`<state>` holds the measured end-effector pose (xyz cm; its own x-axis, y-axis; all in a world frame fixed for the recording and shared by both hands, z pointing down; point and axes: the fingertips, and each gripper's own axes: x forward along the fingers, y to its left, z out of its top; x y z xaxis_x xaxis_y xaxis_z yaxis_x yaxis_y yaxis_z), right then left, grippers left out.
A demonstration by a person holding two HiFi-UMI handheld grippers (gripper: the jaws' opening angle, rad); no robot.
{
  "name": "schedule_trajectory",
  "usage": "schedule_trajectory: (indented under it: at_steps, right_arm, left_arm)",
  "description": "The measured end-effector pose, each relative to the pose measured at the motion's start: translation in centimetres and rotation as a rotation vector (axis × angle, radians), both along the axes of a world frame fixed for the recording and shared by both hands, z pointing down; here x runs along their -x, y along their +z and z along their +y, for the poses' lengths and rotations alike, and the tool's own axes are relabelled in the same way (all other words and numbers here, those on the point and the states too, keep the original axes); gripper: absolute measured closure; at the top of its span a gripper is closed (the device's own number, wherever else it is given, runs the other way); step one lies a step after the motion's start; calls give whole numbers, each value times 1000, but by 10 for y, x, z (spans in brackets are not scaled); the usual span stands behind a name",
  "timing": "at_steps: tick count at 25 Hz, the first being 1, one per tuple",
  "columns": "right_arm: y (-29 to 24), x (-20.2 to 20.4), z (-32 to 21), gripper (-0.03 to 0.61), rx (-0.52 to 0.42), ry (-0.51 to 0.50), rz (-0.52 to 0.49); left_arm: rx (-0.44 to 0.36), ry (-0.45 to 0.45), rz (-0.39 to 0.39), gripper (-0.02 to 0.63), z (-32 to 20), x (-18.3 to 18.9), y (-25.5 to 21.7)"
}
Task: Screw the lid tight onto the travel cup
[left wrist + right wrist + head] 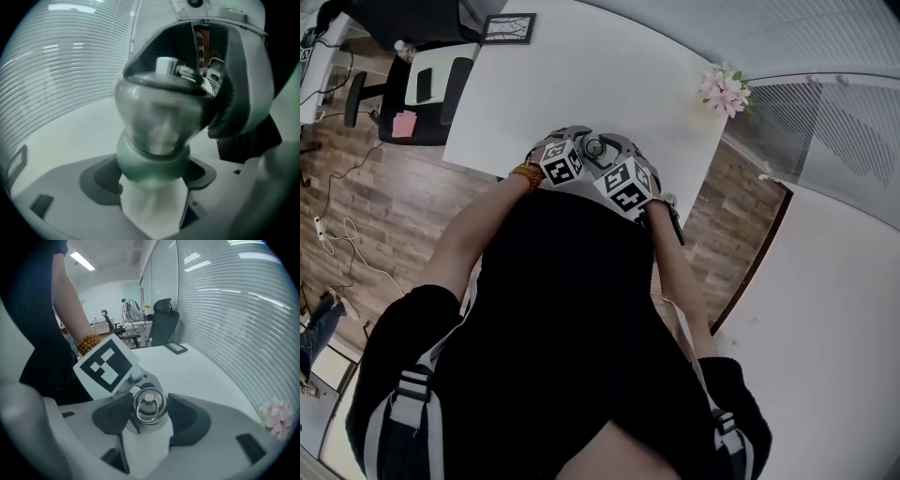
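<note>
Item: travel cup (pixel 157 122); grey body w/ pale green band low down.
Location: over near edge of white table (pixel 609 84), close to person's chest; base contact w/ surface not determinable.
Lid (pixel 149 404): metal, round, carry ring on top; sat on cup mouth. How far threaded couldn't be told.
Left gripper (pixel 152 177): closed across cup's lower part at the green band, pads on both sides; served as the holder.
Right gripper (pixel 150 414): jaws fairly wide, straddling lid; pads looked to bear on its rim left and right.
Key relation: cup's long axis ran up and away from left gripper's jaws, and lay approx. in line w/ right gripper's pointing direction, so that gripper faced the lid's top square-on. Judged: tightening would need a roll of right hand about that axis, w/ left gripper holding firm.
Nearer hand: right, already on lid.
Writing/brands: none legible on cup or lid; only black-and-white square markers on marker cube (pixel 105 366).
</note>
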<state>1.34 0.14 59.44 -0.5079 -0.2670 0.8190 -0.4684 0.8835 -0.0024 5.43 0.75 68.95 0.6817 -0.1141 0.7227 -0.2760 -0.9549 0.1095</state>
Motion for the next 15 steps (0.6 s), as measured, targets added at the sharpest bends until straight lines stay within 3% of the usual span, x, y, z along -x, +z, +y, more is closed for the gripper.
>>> schedule_trajectory:
  at_steps: [3,8,10,12,15]
  right_arm:
    - [0,4,0,341,9,-89,6]
    - [2,5,14,341,-37,-495,80]
    - [2,4,16,341,-58,-601,97]
    - [0,5,14,337,-83,-621,80]
    - [-7,3,9,275,-77,-461,4]
  left_arm:
    - [10,10,-11,233,-1,0,1]
    - [-2,40,-21,233,2,1,1]
    - [-2,36,-21,232,2,0,1]
    - [1,31,-21,232,1,0,2]
    - [3,23,-21,232,2,-2,2]
